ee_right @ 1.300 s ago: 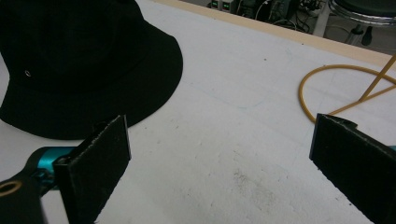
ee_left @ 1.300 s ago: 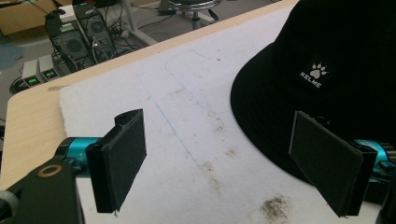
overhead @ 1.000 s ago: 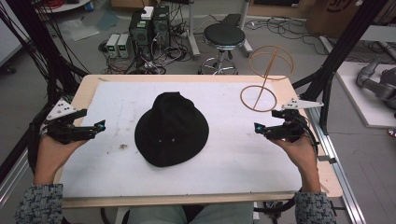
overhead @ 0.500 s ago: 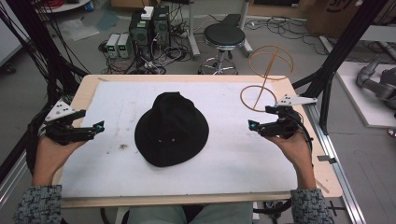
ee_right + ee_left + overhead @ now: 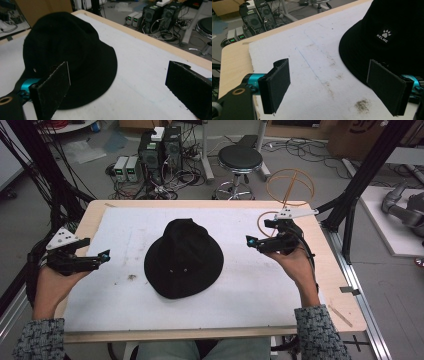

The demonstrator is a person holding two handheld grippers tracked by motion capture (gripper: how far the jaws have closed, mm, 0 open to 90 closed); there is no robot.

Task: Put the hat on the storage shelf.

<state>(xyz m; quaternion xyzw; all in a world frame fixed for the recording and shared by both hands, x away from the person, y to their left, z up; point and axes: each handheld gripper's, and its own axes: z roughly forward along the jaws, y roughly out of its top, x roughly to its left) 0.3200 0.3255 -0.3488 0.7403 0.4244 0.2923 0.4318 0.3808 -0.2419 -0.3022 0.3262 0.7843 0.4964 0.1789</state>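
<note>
A black bucket hat [image 5: 183,257] lies crown-up in the middle of the table, resting on a white mat [image 5: 125,295] that covers most of the wooden table [image 5: 337,285]. Its brim spreads flat on the mat all round. In the left gripper view a small white paw-print label [image 5: 385,35] with lettering shows on the side of the crown. In the right gripper view a small metal eyelet [image 5: 34,70] sits low on the crown.

The mat is stained with faint brown smudges, and a darker smudge [image 5: 132,277] lies just to the left of the hat's brim.

The left gripper [image 5: 102,256] hovers over the left part of the mat, held in the person's left hand [image 5: 52,282], its tips aimed toward the hat but well apart from it. Its own view shows the two black jaws spread wide with nothing between them but bare mat and the edge of the brim farther off.

The right gripper [image 5: 250,241] is raised over the right part of the mat, held in the right hand [image 5: 295,262], and points toward the hat, near the brim without touching it. Its jaws are also spread wide and hold nothing.

A thin wooden ring stand [image 5: 290,185] rises at the far right corner of the table. Beyond the table a black round stool [image 5: 240,159] and computer boxes [image 5: 160,150] with tangled cables stand on the floor.
</note>
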